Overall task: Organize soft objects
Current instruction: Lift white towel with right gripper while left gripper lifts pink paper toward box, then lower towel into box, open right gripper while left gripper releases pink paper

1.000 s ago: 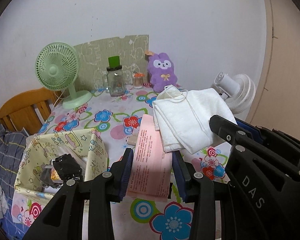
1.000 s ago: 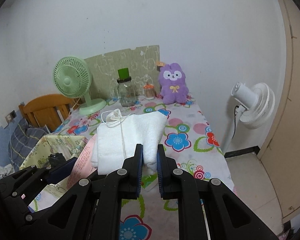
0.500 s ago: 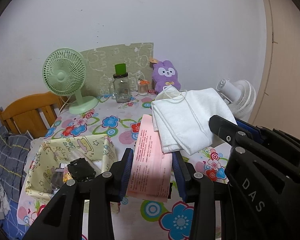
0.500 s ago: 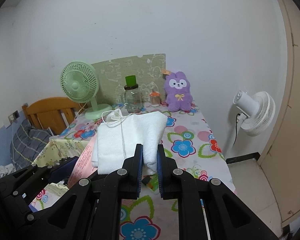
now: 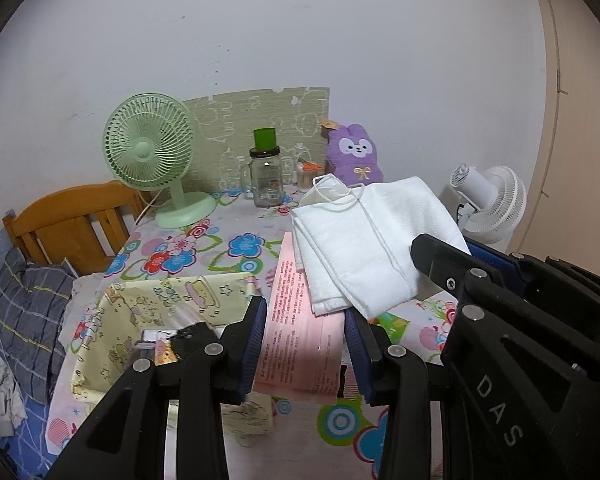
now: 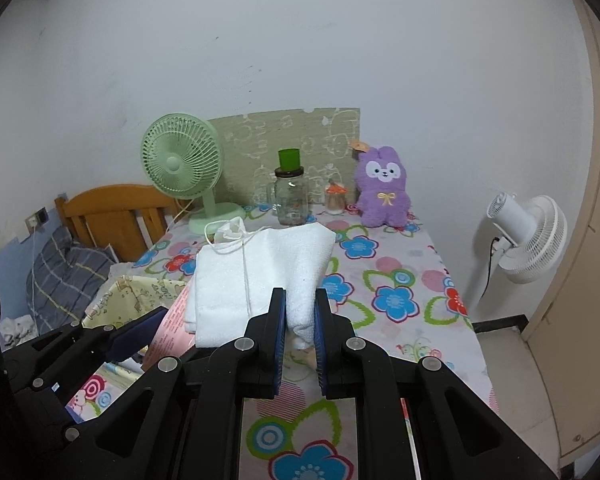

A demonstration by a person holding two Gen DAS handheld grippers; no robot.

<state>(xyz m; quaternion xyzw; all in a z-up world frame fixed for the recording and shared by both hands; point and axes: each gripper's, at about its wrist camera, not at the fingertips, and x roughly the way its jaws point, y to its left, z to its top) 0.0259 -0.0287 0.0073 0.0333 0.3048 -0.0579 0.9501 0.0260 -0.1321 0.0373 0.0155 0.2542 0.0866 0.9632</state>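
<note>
The left hand-held gripper (image 5: 305,340) is clamping a pink printed sheet (image 5: 300,320) between its blue pads, the paper standing out ahead of the fingers above the flowered desk (image 5: 236,248). The right hand-held gripper (image 6: 301,322) is pinching a corner of the folded white cloth (image 6: 260,276), its jaws pressed together on the fabric. The cloth is hanging in the air ahead of both grippers, its left edge overlapping the far end of the pink sheet. A white face mask (image 5: 330,190) is lying on the far part of the cloth, with its ear cord trailing back across the fabric toward the right hand-held gripper.

Below and to the left of the left hand-held gripper, a yellow cartoon-print fabric bin (image 5: 140,320) is sitting on the desk with small items inside; what they are cannot be told. Well beyond both grippers, at the far edge of the desk against the wall, a green fan (image 6: 180,164), a glass jar (image 6: 292,200) with a green cap and a purple plush rabbit (image 6: 382,192) are standing in a row. To the right of the right hand-held gripper, off the desk, a white fan (image 6: 528,236) is standing on the floor.
</note>
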